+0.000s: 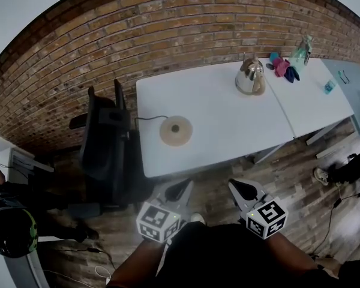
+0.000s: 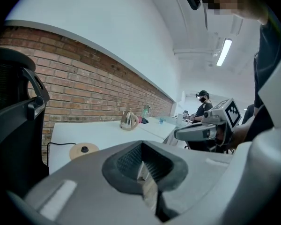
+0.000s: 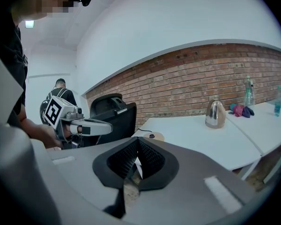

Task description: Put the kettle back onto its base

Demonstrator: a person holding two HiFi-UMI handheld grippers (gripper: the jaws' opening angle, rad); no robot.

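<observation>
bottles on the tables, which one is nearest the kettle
The tall clear bottle, right beside the pink and blue cloths; the small blue bottle stands farther right of the kettle.

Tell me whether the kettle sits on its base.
Off: the kettle stands on the table, well apart from the bare round base.

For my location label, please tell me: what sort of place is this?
Probably an office or lab workroom: white tables along a brick wall, a black office chair, and another person further back.
</observation>
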